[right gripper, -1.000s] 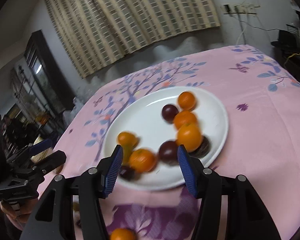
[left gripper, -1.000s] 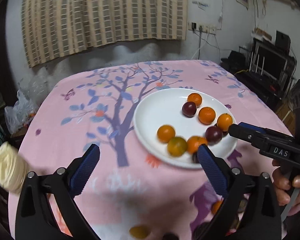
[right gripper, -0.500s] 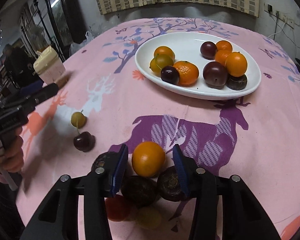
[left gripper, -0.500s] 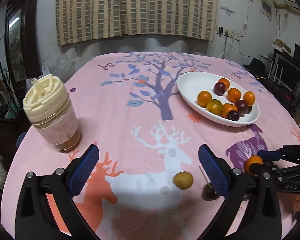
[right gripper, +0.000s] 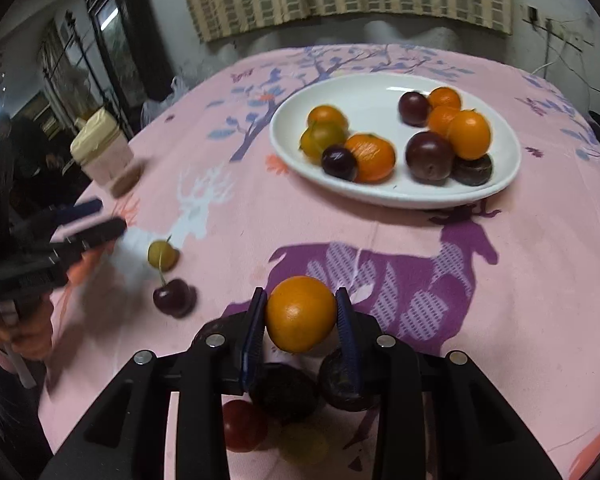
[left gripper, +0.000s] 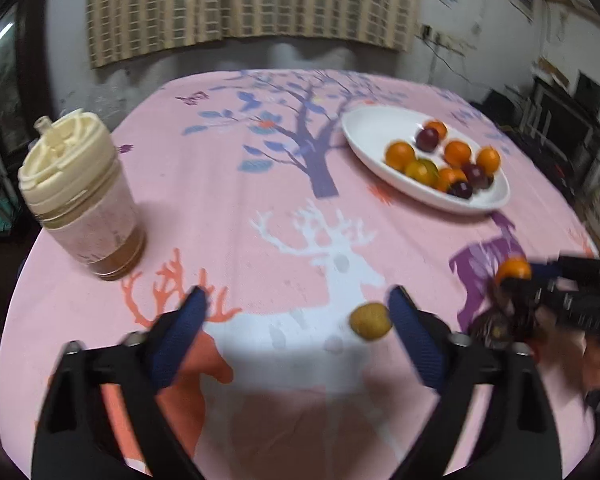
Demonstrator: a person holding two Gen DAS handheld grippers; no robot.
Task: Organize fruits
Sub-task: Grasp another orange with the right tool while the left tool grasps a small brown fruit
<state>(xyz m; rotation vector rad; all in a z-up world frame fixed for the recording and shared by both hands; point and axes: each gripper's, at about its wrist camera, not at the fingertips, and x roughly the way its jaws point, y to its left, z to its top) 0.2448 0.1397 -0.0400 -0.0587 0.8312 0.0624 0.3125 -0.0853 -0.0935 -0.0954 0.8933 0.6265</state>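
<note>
While the right gripper point(right gripper: 300, 314) was closing, an orange fruit point(right gripper: 301, 313) sat between its blue pads, which touched it on both sides, at lower centre of the right wrist view. Below it, partly hidden by the fingers, lay two dark fruits point(right gripper: 284, 394), one red one point(right gripper: 242, 424) and a blurred yellowish one. To the left on the pink tablecloth point(right gripper: 500, 300) were one yellow-green fruit point(right gripper: 162, 255) and, just beside it, one dark cherry point(right gripper: 172, 298) with a stem.

On the white plate point(right gripper: 380, 88) at upper right, count from the right wrist view: five orange fruits, one yellow-green, four dark ones; ten in all.

The left gripper point(left gripper: 296, 320) was also closing, jaws still spread, nothing pinched. The yellow-green fruit point(left gripper: 370, 321) lay between them, close to the right-hand pad and apparently not touched; blur limits certainty. One lidded cup point(left gripper: 80, 200) stood at left of the left wrist view, well apart from the plate point(left gripper: 372, 128).
</note>
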